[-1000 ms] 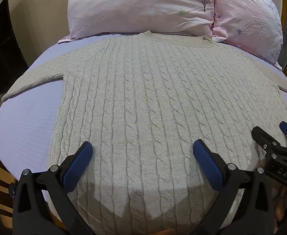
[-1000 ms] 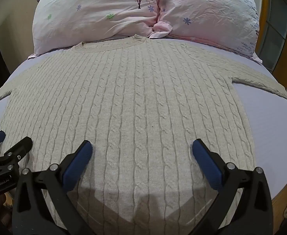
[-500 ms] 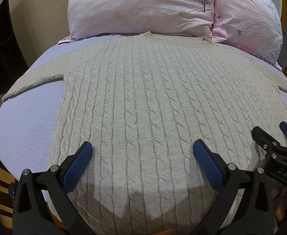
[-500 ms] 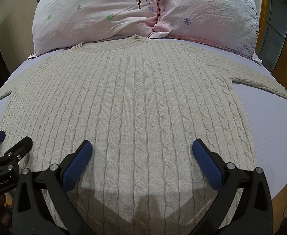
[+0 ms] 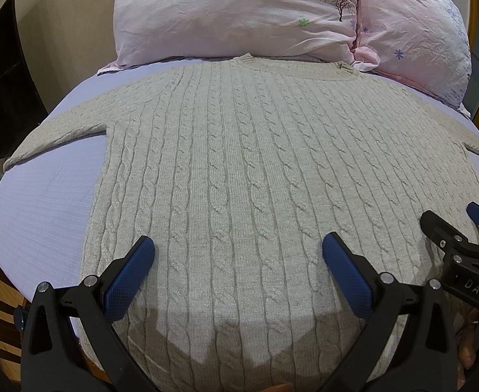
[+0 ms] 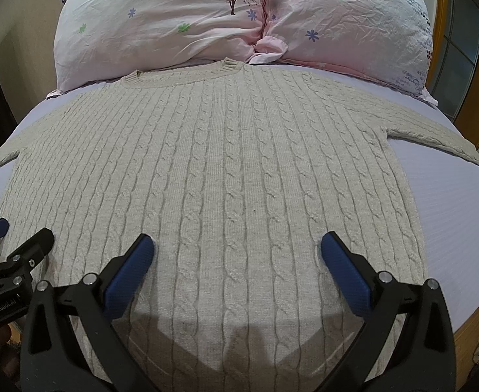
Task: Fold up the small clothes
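A beige cable-knit sweater point(image 5: 239, 170) lies flat, face up, on a lavender bed sheet point(image 5: 43, 202), collar toward the pillows and sleeves spread out to both sides. It also shows in the right wrist view point(image 6: 232, 170). My left gripper point(image 5: 237, 251) is open and empty, hovering over the hem on the left half. My right gripper point(image 6: 236, 248) is open and empty over the hem on the right half. Each gripper shows at the edge of the other's view.
Two pink floral pillows point(image 5: 232, 16) point(image 6: 353, 23) lie against the head of the bed, touching the sweater's collar. The sheet point(image 6: 452, 215) is bare beside the sweater. A wooden bed frame point(image 6: 468, 343) edges the mattress; a dark cabinet point(image 5: 0, 91) stands at the left.
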Tool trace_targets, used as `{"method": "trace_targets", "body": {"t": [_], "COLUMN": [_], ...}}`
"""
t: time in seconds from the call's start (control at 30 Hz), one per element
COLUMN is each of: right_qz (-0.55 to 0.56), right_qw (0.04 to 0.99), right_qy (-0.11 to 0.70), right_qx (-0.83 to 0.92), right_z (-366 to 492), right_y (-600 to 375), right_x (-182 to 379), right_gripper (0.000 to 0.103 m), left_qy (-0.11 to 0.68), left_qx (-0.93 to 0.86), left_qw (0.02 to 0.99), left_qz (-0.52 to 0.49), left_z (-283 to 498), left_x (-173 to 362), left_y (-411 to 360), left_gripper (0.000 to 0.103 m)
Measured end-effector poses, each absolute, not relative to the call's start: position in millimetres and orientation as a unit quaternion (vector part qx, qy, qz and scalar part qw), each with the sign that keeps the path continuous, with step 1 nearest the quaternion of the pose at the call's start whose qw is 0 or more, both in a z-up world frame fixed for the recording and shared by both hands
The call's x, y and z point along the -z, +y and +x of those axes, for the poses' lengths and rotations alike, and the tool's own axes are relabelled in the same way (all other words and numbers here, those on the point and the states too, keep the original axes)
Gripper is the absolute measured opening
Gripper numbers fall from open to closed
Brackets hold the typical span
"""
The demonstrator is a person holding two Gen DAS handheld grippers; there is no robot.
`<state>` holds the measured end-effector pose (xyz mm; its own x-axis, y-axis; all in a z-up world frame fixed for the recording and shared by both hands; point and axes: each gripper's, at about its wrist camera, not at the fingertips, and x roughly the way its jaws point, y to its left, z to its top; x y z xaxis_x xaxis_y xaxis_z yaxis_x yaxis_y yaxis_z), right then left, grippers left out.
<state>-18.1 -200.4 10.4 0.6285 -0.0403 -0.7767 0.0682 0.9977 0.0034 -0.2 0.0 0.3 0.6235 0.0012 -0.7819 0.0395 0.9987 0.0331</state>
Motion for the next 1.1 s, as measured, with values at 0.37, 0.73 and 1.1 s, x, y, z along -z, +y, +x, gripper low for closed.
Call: {"method": "trace_targets", "body": {"t": [0.37, 0.73, 1.1], "right_qz": [0.017, 0.015, 0.101], "right_qw": [0.906, 0.902, 0.906], "right_qy": [0.421, 0.431, 0.410], "right_qx": [0.031, 0.029, -0.038], "right_z": [-18.3, -17.8, -7.3], "right_y": [-200.6, -200.9, -272.7], "right_x": [-11.1, -15.7, -41.3], "right_gripper": [0.101, 0.101, 0.101], "left_qy": [0.433, 0.431, 0.423], "left_qx": [0.011, 0.012, 0.032], "left_qw": [0.901, 0.902, 0.905], "left_qz": [0.024, 0.024, 0.028], "left_z": [0.3, 1.0, -0.8], "left_x": [-0.6, -1.0, -5.0], "left_y": [0.0, 0.2, 4.3], "left_gripper": [0.102, 0.102, 0.102]}}
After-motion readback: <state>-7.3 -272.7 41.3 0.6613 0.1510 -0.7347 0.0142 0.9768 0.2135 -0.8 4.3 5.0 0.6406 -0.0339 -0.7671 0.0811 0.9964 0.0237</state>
